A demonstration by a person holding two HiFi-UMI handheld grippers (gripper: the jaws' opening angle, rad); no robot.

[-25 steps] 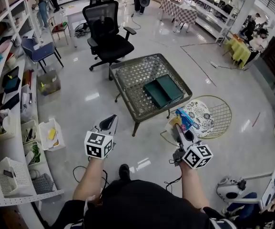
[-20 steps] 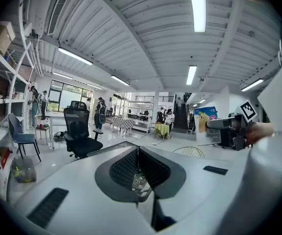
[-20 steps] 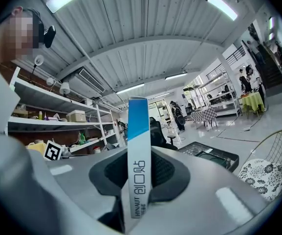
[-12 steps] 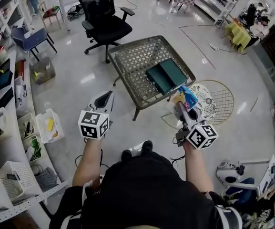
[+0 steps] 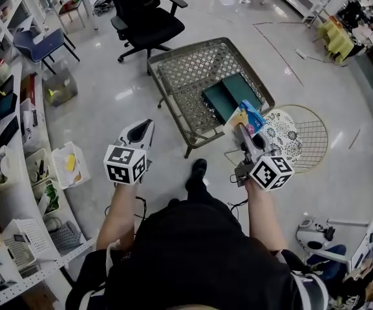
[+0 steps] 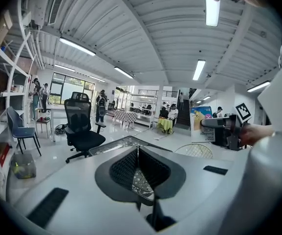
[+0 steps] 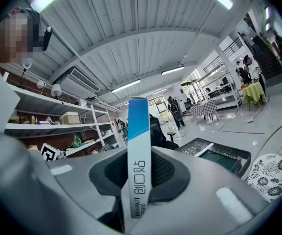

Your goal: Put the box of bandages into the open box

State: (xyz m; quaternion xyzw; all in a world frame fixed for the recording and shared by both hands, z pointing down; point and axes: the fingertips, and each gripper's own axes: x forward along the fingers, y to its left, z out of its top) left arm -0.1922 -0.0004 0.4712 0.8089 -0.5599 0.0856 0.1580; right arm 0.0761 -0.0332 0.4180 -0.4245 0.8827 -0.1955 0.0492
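- where was the box of bandages (image 5: 247, 113)?
- clamped upright in the right tool (image 5: 244, 132), held at the desk's (image 5: 173, 118) near edge.
- and the open box (image 5: 228, 95)?
- it lay on the desk's right half, close to the bandages.
- the left tool (image 5: 148, 125)?
- its jaws were together on nothing, held off the desk's near left corner.

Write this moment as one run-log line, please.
right gripper: shut on box of bandages | left gripper: shut, empty | open box: on mesh table, bandages not yet inside
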